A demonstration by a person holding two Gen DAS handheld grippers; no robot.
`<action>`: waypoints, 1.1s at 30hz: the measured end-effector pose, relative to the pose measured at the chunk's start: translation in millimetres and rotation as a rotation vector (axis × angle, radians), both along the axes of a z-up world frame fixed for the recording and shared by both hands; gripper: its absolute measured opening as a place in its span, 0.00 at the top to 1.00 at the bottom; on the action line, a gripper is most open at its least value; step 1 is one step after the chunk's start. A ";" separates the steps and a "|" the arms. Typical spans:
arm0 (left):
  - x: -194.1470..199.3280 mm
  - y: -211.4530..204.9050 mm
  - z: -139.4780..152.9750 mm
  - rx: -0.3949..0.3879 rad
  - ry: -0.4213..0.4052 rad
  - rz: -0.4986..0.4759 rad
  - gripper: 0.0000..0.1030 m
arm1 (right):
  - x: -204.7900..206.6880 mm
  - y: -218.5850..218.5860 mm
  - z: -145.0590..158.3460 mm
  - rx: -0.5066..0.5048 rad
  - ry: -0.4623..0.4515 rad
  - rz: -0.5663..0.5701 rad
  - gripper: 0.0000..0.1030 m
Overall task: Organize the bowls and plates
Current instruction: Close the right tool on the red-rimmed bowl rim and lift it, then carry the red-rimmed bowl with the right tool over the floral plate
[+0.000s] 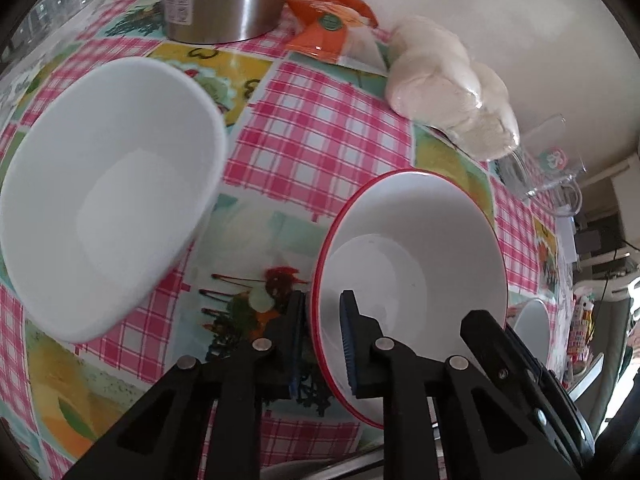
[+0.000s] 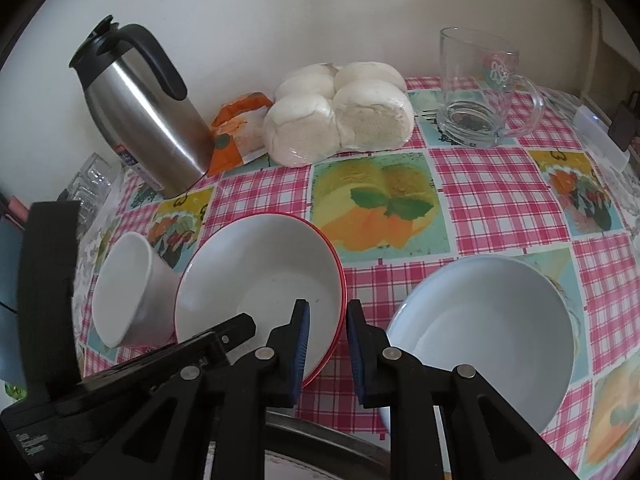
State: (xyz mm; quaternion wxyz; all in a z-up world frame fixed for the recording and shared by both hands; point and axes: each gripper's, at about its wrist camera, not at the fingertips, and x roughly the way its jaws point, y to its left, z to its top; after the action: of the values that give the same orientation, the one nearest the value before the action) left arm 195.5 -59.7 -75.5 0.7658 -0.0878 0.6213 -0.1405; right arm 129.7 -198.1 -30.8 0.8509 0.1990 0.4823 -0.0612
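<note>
We see a red-rimmed bowl (image 1: 412,256) standing on the tabletop (image 1: 320,140), which has a pink checked cloth with fruit pictures. In the left wrist view its near rim passes between the two fingers of the left claw (image 1: 322,344): one finger is outside the bowl wall and the other is inside. The fingers stand close to the rim on both sides, but we cannot tell if they really press it. In the right wrist view the same bowl (image 2: 260,280) has its right edge between the fingers of the right claw (image 2: 328,348), which is partly open, with a visible gap at the outer finger.

A plain white bowl (image 2: 488,332) lies just to the right of this claw, and a small white cup (image 2: 124,292) leans at the left of the red-rimmed bowl. Farther back stand a steel thermos jug (image 2: 148,120), an orange packet (image 2: 236,136), a bag of white buns (image 2: 340,116) and a glass mug (image 2: 476,92).
</note>
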 end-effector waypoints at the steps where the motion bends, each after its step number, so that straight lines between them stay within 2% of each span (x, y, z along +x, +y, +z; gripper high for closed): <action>1: 0.2 1.1 0.6 0.001 -0.002 0.005 0.83 | 0.9 1.4 -0.3 0.000 0.000 0.006 0.81; 10: 2.6 12.8 -4.5 -0.014 0.011 0.036 0.85 | 6.4 9.2 -13.1 0.008 0.030 0.024 0.81; 18: 3.1 13.1 -1.9 0.007 0.000 0.021 0.86 | 7.7 11.4 -14.9 0.004 0.032 0.029 0.81; 26: 4.8 9.3 2.3 0.011 -0.026 0.013 0.86 | 5.2 7.7 -14.8 0.047 -0.001 0.033 0.80; 33: 3.1 4.6 15.6 -0.003 -0.055 0.000 0.86 | 2.5 5.7 -3.1 0.035 -0.039 0.031 0.80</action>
State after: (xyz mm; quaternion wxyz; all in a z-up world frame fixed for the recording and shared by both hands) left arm 198.6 -55.1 -60.0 0.7825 -0.0850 0.5999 -0.1438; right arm 132.2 -192.4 -33.8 0.8574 0.2075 0.4696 -0.0358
